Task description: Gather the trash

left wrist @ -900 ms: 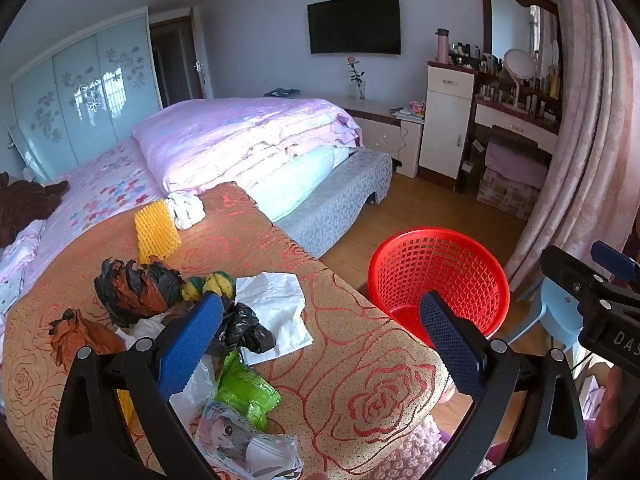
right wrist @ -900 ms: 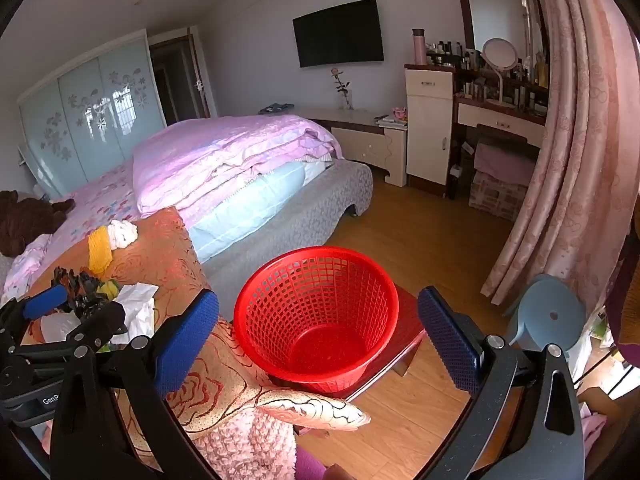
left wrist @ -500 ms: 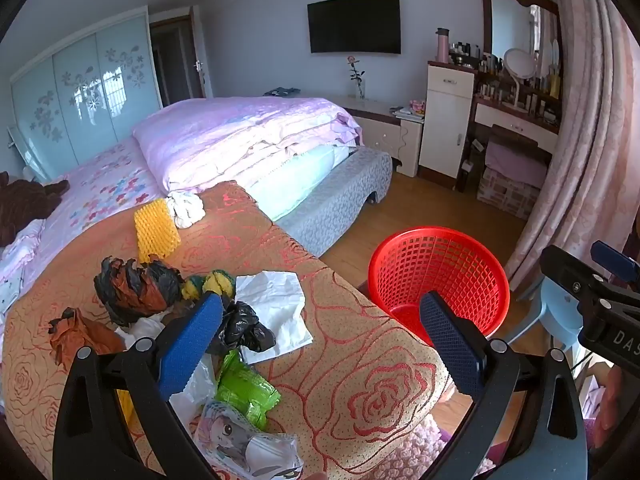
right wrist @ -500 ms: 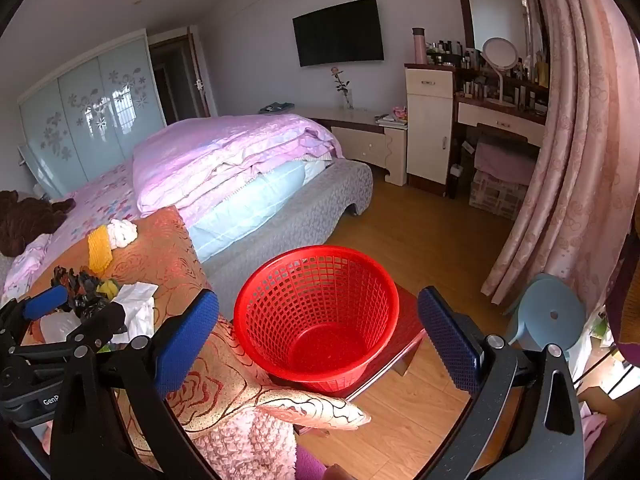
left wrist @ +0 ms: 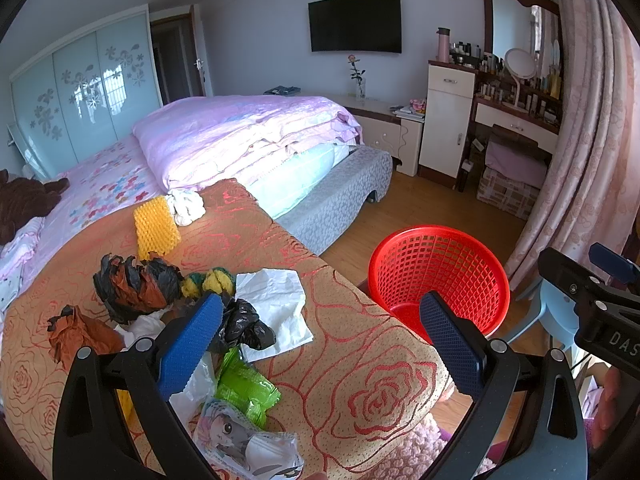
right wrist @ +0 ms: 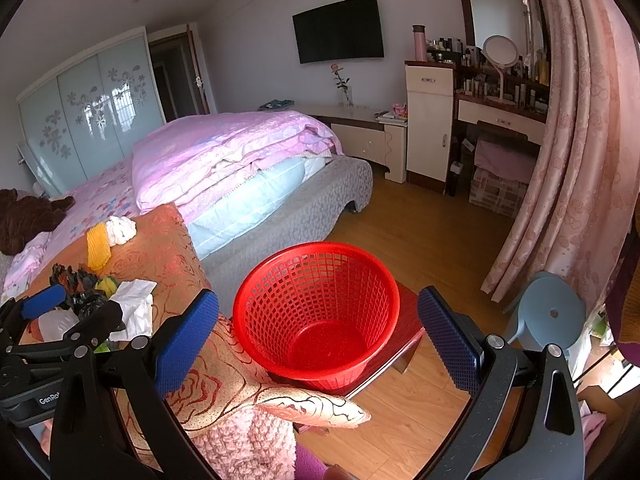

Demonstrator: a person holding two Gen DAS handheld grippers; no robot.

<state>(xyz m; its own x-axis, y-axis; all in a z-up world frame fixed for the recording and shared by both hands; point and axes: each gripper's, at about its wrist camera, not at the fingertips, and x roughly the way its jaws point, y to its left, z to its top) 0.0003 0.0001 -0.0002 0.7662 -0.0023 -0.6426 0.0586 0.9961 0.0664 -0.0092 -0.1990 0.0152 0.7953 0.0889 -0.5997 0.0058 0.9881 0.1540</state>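
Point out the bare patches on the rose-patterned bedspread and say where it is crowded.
Bare: the rose-patterned bedspread between the white tissue and the red basket, and between the yellow foam net and the tissue. Crowded: around the black bag and green wrapper, at the left gripper.

Both cams ride on the tongs and tilt down across the bedroom. Left view sits close over the trash-strewn bedspread (left wrist: 320,360); right view hangs nearer the red basket (right wrist: 316,312). Both catch the basket, bed and TV wall.
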